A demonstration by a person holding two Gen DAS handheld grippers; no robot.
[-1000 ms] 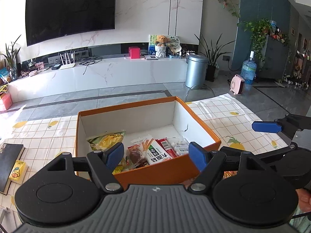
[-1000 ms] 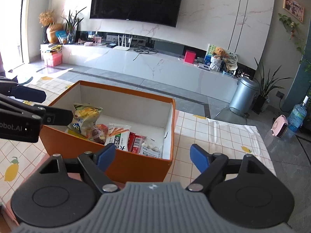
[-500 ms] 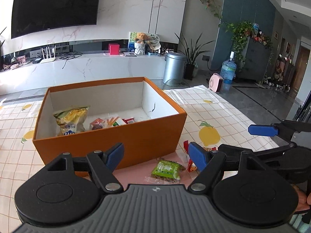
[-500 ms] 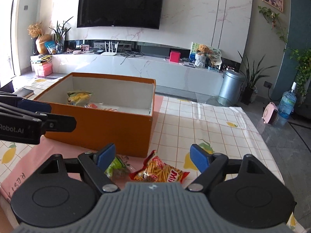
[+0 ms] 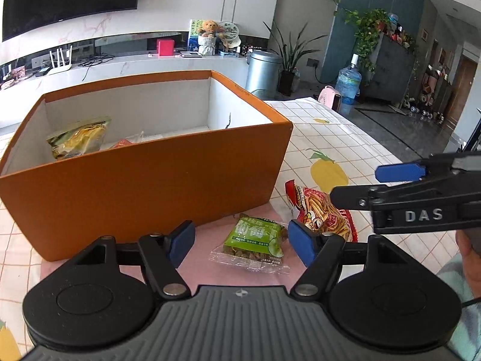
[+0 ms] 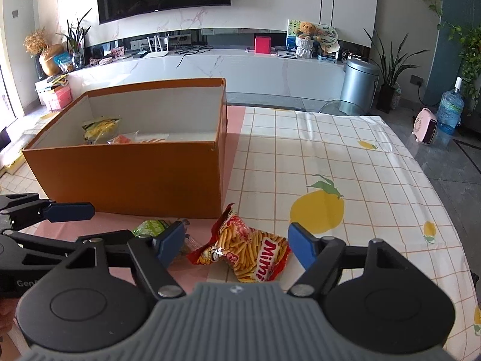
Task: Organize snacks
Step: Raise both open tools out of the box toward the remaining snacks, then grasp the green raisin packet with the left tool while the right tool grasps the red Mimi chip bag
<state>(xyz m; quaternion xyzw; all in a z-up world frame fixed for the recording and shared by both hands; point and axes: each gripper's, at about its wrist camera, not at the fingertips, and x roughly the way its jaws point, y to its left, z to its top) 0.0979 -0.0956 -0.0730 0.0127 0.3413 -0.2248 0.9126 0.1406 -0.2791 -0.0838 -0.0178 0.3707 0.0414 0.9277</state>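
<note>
left wrist view, from left to right: the orange box [image 5: 144, 180] stands on the pink mat [image 5: 204, 267], a yellow snack bag [image 5: 78, 140] leaning against its inner left wall. the left gripper [image 5: 240, 242] hangs spread wide and empty, the green snack packet [image 5: 255, 237] lying on the mat between its blue pads. just right lies the red mimi snack bag [image 6: 246, 249]; the right gripper [image 6: 237, 242] is parted and empty above it.
</note>
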